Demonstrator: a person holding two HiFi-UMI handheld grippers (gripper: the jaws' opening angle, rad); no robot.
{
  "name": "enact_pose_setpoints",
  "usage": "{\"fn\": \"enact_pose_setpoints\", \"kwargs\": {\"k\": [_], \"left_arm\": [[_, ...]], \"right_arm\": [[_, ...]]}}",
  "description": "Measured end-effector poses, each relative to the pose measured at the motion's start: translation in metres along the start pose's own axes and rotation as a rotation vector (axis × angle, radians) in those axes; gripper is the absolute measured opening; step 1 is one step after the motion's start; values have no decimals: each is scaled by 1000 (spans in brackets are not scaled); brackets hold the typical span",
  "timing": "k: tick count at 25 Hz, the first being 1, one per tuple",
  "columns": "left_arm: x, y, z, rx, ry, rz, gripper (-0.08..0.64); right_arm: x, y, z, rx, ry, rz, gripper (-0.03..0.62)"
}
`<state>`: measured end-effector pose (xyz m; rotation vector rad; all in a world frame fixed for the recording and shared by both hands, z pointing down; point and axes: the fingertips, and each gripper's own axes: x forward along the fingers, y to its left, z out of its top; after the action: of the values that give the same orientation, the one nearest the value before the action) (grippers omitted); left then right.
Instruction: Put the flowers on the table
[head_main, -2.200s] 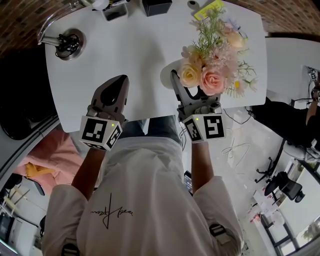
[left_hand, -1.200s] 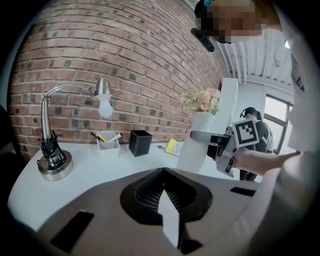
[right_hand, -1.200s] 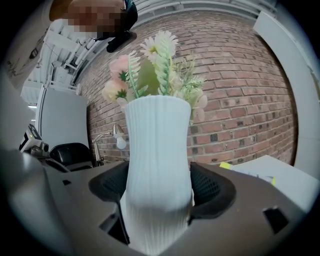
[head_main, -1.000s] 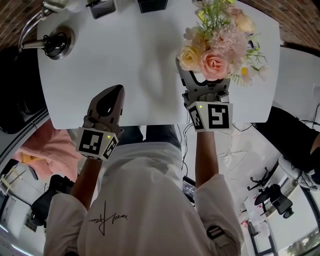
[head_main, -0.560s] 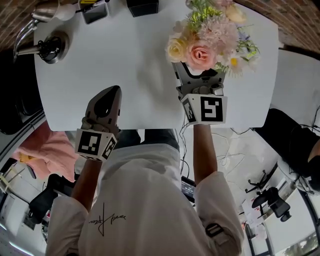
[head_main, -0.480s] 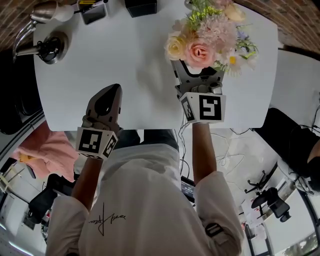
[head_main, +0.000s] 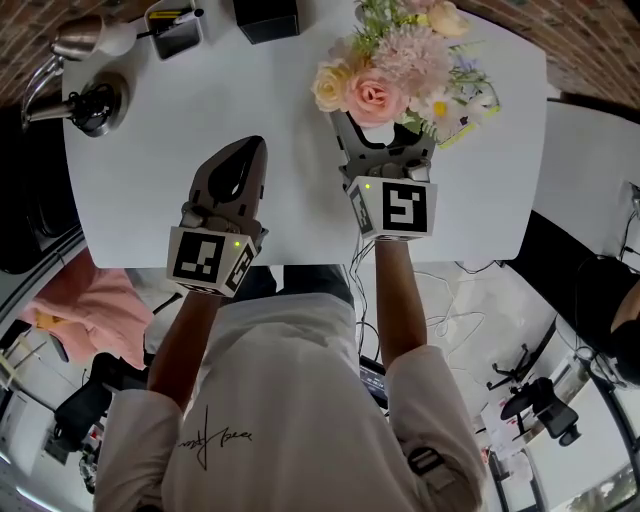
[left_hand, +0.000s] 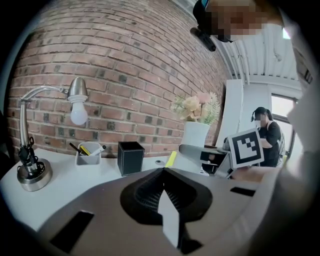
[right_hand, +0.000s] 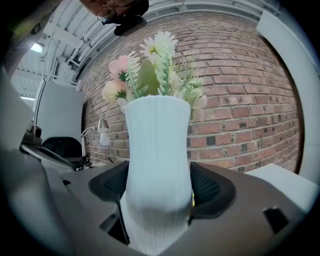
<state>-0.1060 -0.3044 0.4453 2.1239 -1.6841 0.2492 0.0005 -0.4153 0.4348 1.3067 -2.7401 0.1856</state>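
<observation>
Jaws of the right gripper were clenched on the white vase holding the flowers. Over the last seconds it had been carried from the near edge further in over the table; set-down seemed close. Left gripper was clamped shut, empty. Only the right gripper view showed the vase; the blooms hid it from the head view. Contact with the table could not be told.

vase of flowers: carried farther in over the table, from its near edge to above the yellow paper
right gripper: advanced with it
left gripper: eased forward, nearer the right one
</observation>
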Motion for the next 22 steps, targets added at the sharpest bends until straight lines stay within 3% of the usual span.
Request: {"fn": "enact_pose_setpoints", "kwargs": {"k": [7,16,22], "left_arm": [[15,2,20,10,-37,2,5],[22,2,18,7,-30,-21,5],[22,-3,12,47,-5,-34,5]], "right_arm": [[7,-9,0,-36,-14,-31,397],[21,-6,-4,-60,-35,-37,397],[26,-6,-7,-81,-51,-38,397]]}}
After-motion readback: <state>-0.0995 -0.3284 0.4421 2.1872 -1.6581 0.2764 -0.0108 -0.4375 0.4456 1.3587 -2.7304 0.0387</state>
